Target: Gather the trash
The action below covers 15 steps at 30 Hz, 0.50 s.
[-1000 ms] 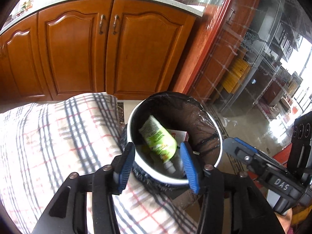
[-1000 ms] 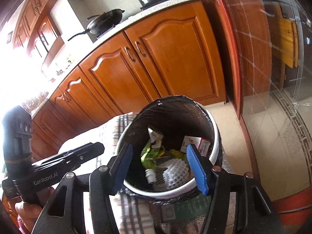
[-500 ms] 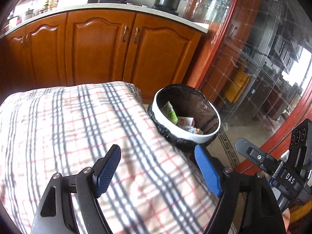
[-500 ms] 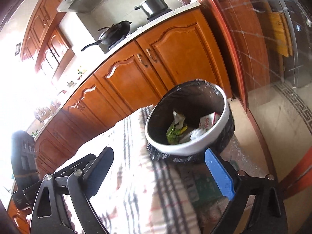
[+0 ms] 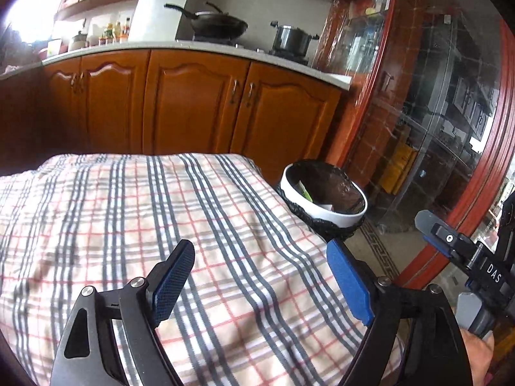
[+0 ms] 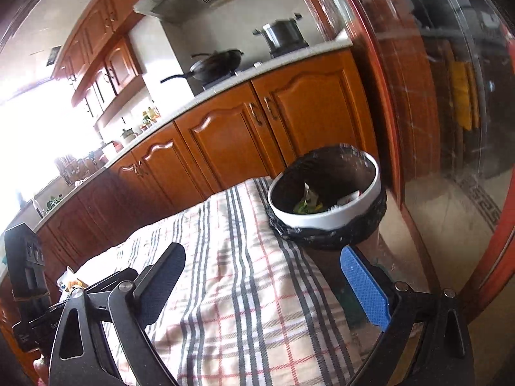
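Both the left tongs (image 5: 260,276) and right tongs (image 6: 262,284) gape wide, holding nothing. The bin (image 6: 325,218) at one o'clock holds light, crushable trash (image 6: 304,204); its exact kind is unclear. Pinch it gently mid-body.

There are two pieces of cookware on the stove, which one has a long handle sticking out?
The black wok, left of the steel pot. Its long handle points left; the pot only has short side handles.

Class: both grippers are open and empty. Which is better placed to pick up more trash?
Probably left: the left gripper is next to a scrap at the left edge of the cloth; the right gripper is nearer the bin.
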Each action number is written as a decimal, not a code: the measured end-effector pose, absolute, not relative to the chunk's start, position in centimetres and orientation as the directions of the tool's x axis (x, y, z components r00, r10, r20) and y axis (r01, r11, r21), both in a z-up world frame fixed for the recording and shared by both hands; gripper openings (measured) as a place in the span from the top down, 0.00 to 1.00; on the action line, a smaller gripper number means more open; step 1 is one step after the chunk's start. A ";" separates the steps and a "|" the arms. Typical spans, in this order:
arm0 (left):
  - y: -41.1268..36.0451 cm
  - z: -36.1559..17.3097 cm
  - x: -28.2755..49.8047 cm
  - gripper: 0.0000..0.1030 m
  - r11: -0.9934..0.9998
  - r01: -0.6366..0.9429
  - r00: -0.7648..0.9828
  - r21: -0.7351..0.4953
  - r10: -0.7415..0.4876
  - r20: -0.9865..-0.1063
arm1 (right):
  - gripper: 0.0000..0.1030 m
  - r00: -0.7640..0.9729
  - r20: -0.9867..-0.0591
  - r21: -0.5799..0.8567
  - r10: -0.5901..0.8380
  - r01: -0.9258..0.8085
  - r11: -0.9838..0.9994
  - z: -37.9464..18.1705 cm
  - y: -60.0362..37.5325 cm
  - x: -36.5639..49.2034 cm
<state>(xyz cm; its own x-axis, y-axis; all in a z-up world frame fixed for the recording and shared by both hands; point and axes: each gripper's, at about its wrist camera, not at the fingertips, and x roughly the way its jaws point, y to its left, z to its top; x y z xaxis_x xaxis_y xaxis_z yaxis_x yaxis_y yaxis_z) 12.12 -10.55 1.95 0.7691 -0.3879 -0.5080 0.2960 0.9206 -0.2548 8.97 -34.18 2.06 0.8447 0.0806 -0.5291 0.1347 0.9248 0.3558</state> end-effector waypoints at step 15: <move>-8.5 -0.6 1.5 0.01 0.987 0.148 0.923 -0.060 -0.160 -0.350 | 0.00 0.945 -0.324 0.223 -0.033 0.110 0.969 0.4 -29.4 4.5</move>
